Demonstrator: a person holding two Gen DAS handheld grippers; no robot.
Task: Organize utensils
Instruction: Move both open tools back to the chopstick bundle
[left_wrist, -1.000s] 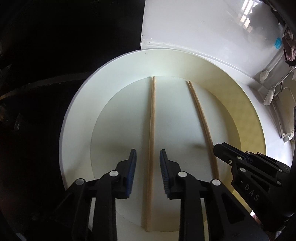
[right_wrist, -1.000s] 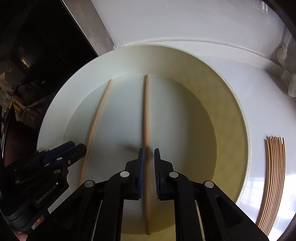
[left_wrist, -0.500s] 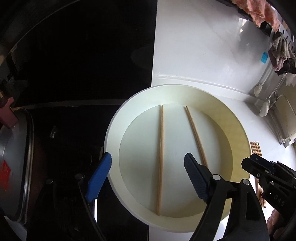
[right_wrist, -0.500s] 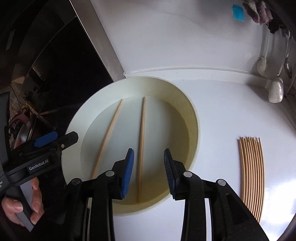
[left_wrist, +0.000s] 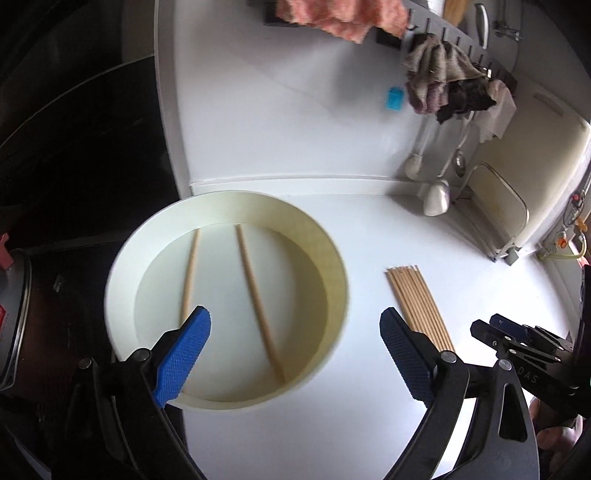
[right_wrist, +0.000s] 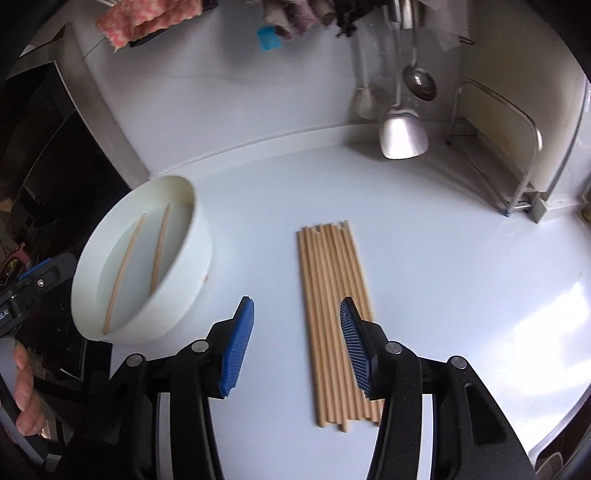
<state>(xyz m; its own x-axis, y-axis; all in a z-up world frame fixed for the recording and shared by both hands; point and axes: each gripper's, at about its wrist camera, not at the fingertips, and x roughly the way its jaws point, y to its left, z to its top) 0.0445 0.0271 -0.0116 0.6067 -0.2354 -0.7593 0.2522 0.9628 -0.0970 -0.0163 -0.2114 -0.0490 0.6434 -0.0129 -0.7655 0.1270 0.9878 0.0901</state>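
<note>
Left tool (left_wrist: 295, 343): black plastic frame, two blue ribbed pads (left_wrist: 183, 354), silver pivot screws along each finger. Right tool (right_wrist: 297, 343): same build, black w/ blue ridged pads (right_wrist: 236, 347), round silver screws on linkages. White lettering on the black bodies, partly legible. Bare fingers (right_wrist: 24, 398) wrapped round a black handle.

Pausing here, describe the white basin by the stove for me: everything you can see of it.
The white basin is round, shallow and straight-walled, likely plastic, its inside slightly yellowed. It sits upright at the white counter's corner, against the back ledge, partly overhanging the dark stove side. Two loose wooden chopsticks lie apart on its flat bottom. Neither gripper touches it.
</note>
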